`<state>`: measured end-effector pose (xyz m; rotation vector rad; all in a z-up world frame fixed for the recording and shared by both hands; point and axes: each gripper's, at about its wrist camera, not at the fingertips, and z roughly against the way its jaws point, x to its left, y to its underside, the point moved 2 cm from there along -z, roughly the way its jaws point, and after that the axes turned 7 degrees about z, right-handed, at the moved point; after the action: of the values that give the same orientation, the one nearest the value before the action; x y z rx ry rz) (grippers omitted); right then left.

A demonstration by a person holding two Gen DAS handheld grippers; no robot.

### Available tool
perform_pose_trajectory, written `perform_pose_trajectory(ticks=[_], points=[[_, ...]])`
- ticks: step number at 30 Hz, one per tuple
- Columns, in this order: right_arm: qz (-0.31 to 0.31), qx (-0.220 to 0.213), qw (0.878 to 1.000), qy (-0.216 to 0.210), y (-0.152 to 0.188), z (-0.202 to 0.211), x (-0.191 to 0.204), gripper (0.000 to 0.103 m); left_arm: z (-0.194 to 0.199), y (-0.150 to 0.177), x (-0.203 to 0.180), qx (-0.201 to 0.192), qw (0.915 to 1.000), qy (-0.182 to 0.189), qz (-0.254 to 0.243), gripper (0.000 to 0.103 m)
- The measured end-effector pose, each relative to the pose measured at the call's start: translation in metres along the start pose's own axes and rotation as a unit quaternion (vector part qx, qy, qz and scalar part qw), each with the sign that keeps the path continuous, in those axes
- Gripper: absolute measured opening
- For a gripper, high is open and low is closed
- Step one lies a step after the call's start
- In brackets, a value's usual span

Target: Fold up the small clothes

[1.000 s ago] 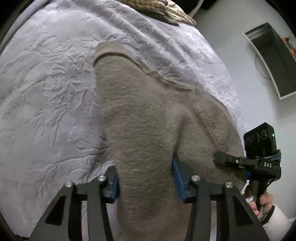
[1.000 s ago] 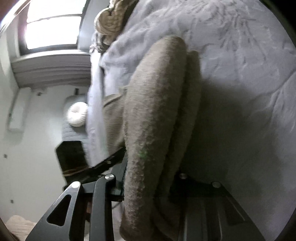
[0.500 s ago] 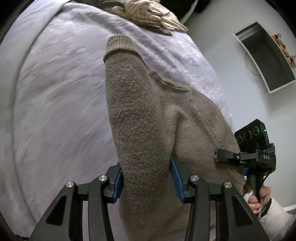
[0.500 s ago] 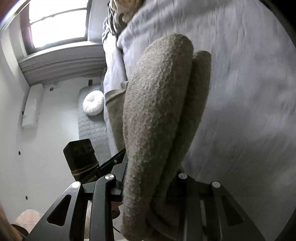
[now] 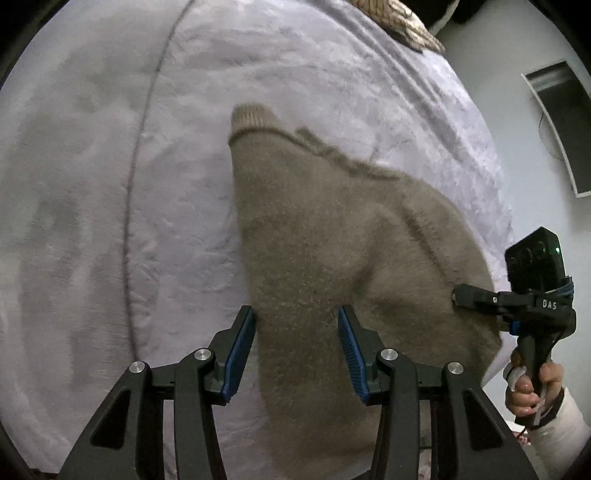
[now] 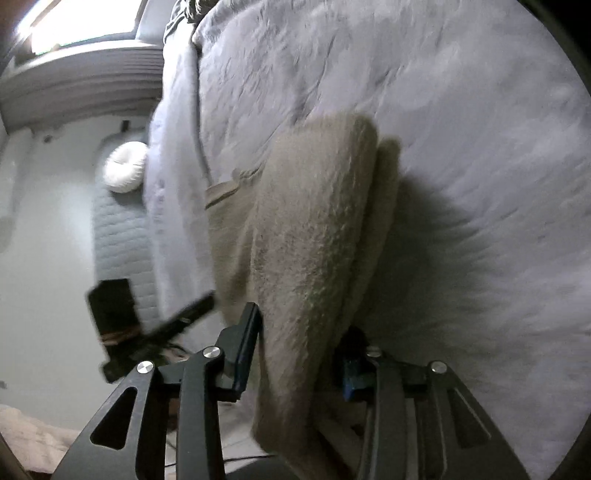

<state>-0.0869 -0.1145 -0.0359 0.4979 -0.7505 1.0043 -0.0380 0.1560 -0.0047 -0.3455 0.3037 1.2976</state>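
Brown knit sweater [image 5: 332, 236] lay on the lavender bedspread [image 5: 110, 184], cuff toward 12 o'clock. Left gripper [image 5: 295, 350] pinched a fold at 6 o'clock. Right gripper [image 6: 299, 354] had just been opening; sweater between its spread jaws.

A pale lavender bedspread [image 5: 332, 74] carries a taupe sweater [image 5: 332, 229].

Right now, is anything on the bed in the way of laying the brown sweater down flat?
Nothing visible. The bedspread beside the brown sweater is bare; the only other item, a knitted beige thing, lies far off at its edge.
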Motion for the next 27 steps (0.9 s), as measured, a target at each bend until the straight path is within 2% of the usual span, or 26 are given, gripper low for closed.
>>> perform_pose_trajectory(ticks=[3,5,7,10,15,21,25,27], points=[[0.006,-0.017,0.999,0.051,-0.005,0.016,-0.001,0.04,0.017,-0.002,0.008,-0.026,0.9996,-0.012,-0.005,0.047],[0.015,-0.02,0.995,0.101,-0.007,0.022,-0.005,0.029,0.018,-0.008,0.006,-0.037,0.9991,-0.021,-0.005,0.047],[0.031,-0.012,0.988,0.152,-0.006,0.021,-0.01,0.026,0.009,-0.01,0.004,-0.036,0.9985,-0.04,-0.009,0.047],[0.045,0.002,0.981,0.191,-0.003,0.013,-0.025,0.026,-0.016,-0.01,0.004,-0.029,0.9972,-0.066,-0.019,0.048],[0.091,0.009,0.963,0.253,0.003,0.003,-0.034,0.026,-0.025,-0.005,0.008,-0.047,0.9938,-0.095,-0.033,0.066],[0.105,0.005,0.951,0.292,0.001,0.003,-0.019,0.031,-0.016,-0.002,0.008,-0.041,0.9919,-0.113,-0.041,0.067],[0.092,0.001,0.955,0.282,0.013,0.017,-0.008,0.032,-0.008,0.01,0.002,-0.035,0.989,-0.132,-0.056,0.067],[0.09,-0.002,0.959,0.267,0.025,0.022,-0.004,0.033,-0.003,0.017,0.002,-0.025,0.9901,-0.129,-0.05,0.067]])
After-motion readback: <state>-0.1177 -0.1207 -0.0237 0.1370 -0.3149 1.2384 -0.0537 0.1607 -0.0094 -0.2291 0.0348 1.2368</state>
